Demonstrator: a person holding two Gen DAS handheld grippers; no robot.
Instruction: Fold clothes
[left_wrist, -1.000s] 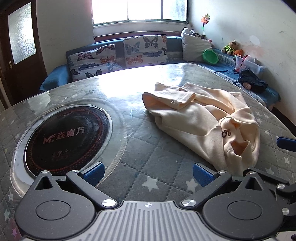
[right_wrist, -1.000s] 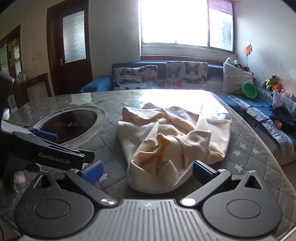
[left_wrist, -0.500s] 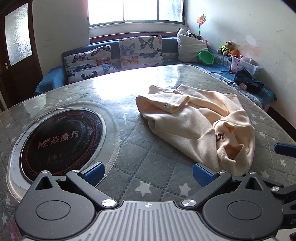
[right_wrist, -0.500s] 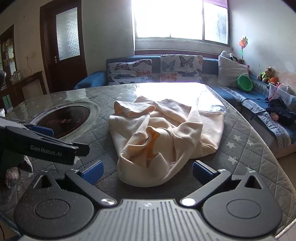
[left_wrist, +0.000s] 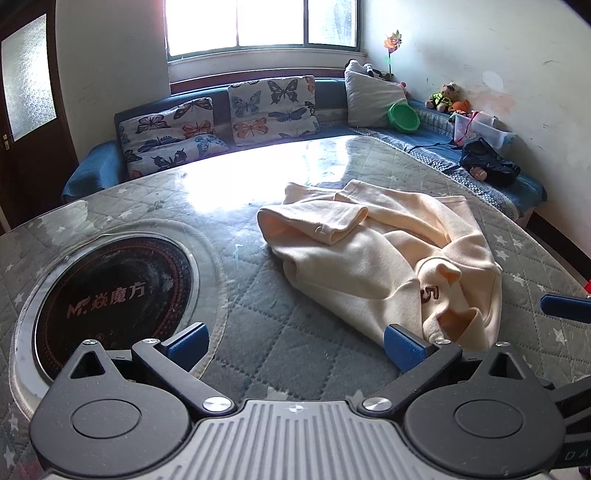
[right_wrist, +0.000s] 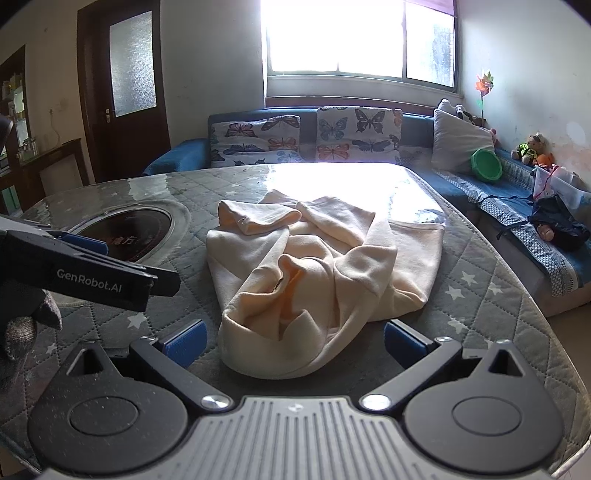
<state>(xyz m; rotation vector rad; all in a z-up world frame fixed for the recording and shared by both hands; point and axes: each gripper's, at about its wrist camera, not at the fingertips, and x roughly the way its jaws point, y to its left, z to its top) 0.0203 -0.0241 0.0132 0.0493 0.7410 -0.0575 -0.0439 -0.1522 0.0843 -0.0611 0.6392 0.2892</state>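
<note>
Now both claws sit closer to the garment than they did 1 second ago, and lower over the table (left_wrist: 258, 295). The left claw (left_wrist: 295, 341) has its 2 blue pads spread wide with nothing between them, and its right pad has come up just beside the near hem of the cream sweatshirt (left_wrist: 376, 258). The right claw (right_wrist: 293, 341) is likewise released and empty, and the rumpled bottom edge of the sweatshirt (right_wrist: 314, 273) lies between its pads, a little ahead of them. The cloth itself has not shifted: it lies in the same crumpled heap on the quilted, star-printed table cover, one sleeve folded back across the top and the collar turned up in the middle. So the approach is closing but no grasp is made, and I judge the folding itself has not yet begun; the garment first needs spreading flat.

Seen from the right wrist, the left claw's black body (right_wrist: 92, 273) reaches in from the left, near the sweatshirt's left edge, with a gloved hand (right_wrist: 26, 332) below it. Both tools are heading for the same near hem, so they could crowd each other.

Left of the garment, set into the table, is a round black cooktop (left_wrist: 110, 295), well apart from the cloth yet within the room a spread sleeve might need. Beyond the table a blue sofa (right_wrist: 184, 158) carries butterfly cushions (right_wrist: 358, 129), a green bowl (right_wrist: 487, 164) and soft toys (left_wrist: 448, 98), none of it in the way.
</note>
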